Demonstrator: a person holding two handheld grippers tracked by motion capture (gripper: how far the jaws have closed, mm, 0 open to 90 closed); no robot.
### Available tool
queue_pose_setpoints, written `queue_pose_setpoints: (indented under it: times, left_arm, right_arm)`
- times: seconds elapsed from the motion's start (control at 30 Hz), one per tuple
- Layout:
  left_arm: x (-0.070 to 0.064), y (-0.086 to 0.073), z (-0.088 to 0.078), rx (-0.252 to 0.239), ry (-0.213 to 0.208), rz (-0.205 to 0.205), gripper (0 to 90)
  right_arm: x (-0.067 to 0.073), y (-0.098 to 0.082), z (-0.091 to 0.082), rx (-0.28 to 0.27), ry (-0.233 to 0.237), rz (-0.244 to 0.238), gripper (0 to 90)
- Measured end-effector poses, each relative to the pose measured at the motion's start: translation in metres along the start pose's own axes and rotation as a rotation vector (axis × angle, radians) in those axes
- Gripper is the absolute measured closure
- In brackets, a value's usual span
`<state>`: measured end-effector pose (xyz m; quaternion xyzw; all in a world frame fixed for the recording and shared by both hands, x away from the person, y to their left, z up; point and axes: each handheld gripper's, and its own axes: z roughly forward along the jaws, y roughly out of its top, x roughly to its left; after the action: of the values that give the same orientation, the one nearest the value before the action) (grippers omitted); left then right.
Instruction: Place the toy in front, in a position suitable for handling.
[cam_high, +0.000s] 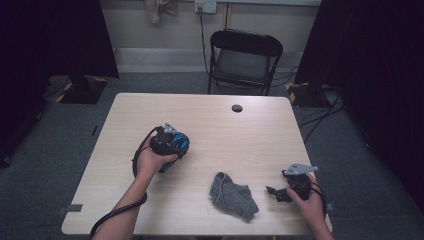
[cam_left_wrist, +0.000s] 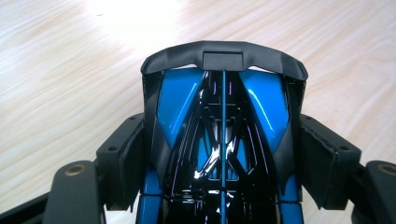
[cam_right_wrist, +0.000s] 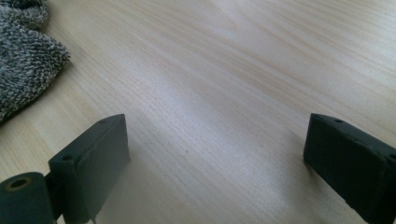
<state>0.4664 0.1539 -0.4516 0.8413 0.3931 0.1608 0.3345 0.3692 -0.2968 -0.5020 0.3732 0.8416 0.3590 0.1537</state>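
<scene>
A blue and black toy car (cam_left_wrist: 223, 135) sits between the jaws of my left gripper (cam_left_wrist: 223, 161), whose pads press on both of its sides; its rear wing points away from the camera. In the high view the left gripper (cam_high: 172, 142) holds the car (cam_high: 176, 141) just above the wooden table (cam_high: 215, 125), left of centre. A grey knitted sock (cam_high: 231, 194) lies crumpled near the front edge. My right gripper (cam_high: 276, 192) stands open to the right of the sock, close to the tabletop, with nothing between its jaws. The sock (cam_right_wrist: 23, 56) shows at the upper left of the right gripper view.
A black folding chair (cam_high: 243, 60) stands behind the table. A round cable hole (cam_high: 237, 108) sits near the table's far edge. Dark curtains hang at both sides, and cables lie on the floor at the right.
</scene>
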Motion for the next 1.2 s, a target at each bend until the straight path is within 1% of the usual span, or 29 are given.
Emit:
queue_pose_setpoints:
  times: [0.03, 0.13, 0.17, 0.2, 0.23, 0.27, 0.37, 0.4, 0.43, 0.47, 0.5, 0.57, 0.67, 0.7, 0.73, 0.77, 0.87, 0.9, 0.93, 1.0, 1.2]
  left_arm:
    - [0.000, 0.000, 0.000, 0.000, 0.000, 0.000, 25.8]
    - [-0.007, 0.003, 0.006, 0.002, -0.016, 0.018, 25.8]
    - [-0.010, 0.006, 0.009, 0.012, -0.021, 0.039, 25.8]
    - [-0.010, 0.006, 0.009, 0.012, -0.021, 0.039, 25.8]
    - [-0.013, 0.007, 0.011, 0.007, -0.025, 0.038, 25.7]
    - [-0.016, 0.009, 0.014, 0.009, -0.033, 0.046, 25.8]
    - [-0.019, 0.011, 0.018, 0.011, -0.043, 0.046, 25.8]
    - [-0.023, 0.013, 0.021, 0.008, -0.049, 0.046, 25.7]
    - [-0.023, 0.013, 0.021, 0.008, -0.049, 0.046, 25.8]
    - [-0.027, 0.016, 0.024, 0.014, -0.053, 0.059, 25.7]
    - [-0.029, 0.017, 0.026, 0.011, -0.061, 0.052, 25.7]
    - [-0.032, 0.019, 0.029, 0.012, -0.056, 0.063, 25.8]
    - [-0.035, 0.021, 0.033, 0.009, -0.064, 0.058, 25.7]
    - [-0.037, 0.022, 0.034, 0.013, -0.065, 0.068, 25.7]
    - [-0.038, 0.022, 0.036, 0.013, -0.064, 0.065, 25.7]
    - [-0.040, 0.022, 0.039, 0.018, -0.066, 0.072, 25.7]
    - [-0.044, 0.023, 0.046, 0.029, -0.068, 0.068, 25.7]
    - [-0.046, 0.023, 0.050, 0.036, -0.067, 0.076, 25.6]
    - [-0.047, 0.023, 0.052, 0.035, -0.063, 0.075, 25.7]
    - [-0.049, 0.024, 0.053, 0.030, -0.070, 0.075, 25.6]
    - [-0.053, 0.026, 0.056, 0.036, -0.063, 0.088, 25.6]
  right_arm:
    - [0.000, 0.000, 0.000, 0.000, 0.000, 0.000, 6.4]
    - [0.000, 0.000, 0.000, 0.000, 0.000, 0.000, 6.4]
    - [0.000, 0.000, 0.000, 0.000, 0.000, 0.000, 6.4]
    - [0.000, 0.000, 0.000, 0.000, 0.000, 0.000, 6.4]
    - [0.000, 0.000, 0.000, 0.000, 0.000, 0.000, 6.4]
    - [0.000, 0.000, 0.000, 0.000, 0.000, 0.000, 6.4]
    - [0.000, 0.000, 0.000, 0.000, 0.000, -0.001, 6.4]
    - [0.000, 0.000, 0.000, 0.000, 0.000, 0.000, 6.4]
    - [0.000, 0.000, 0.000, 0.000, 0.000, 0.000, 6.4]
    - [0.000, 0.000, 0.000, 0.000, 0.000, 0.000, 6.4]
    - [0.000, 0.000, 0.000, 0.000, 0.000, -0.001, 6.4]
    - [0.000, 0.000, 0.000, 0.000, 0.000, 0.000, 6.4]
    - [0.000, 0.000, 0.000, 0.000, 0.000, 0.000, 6.4]
    - [0.000, 0.000, 0.000, 0.000, 0.000, 0.000, 6.4]
    - [0.000, 0.000, 0.000, 0.000, 0.000, 0.000, 6.4]
    - [0.000, 0.000, 0.000, 0.000, 0.000, 0.000, 6.4]
    - [0.000, 0.000, 0.000, 0.000, 0.000, -0.001, 6.4]
    - [0.000, 0.000, 0.000, 0.000, 0.000, 0.000, 6.4]
    - [0.000, 0.000, 0.000, 0.000, 0.000, -0.001, 6.3]
    - [0.000, 0.000, 0.000, 0.000, 0.000, -0.001, 6.3]
    - [0.000, 0.000, 0.000, 0.000, 0.000, -0.001, 6.3]
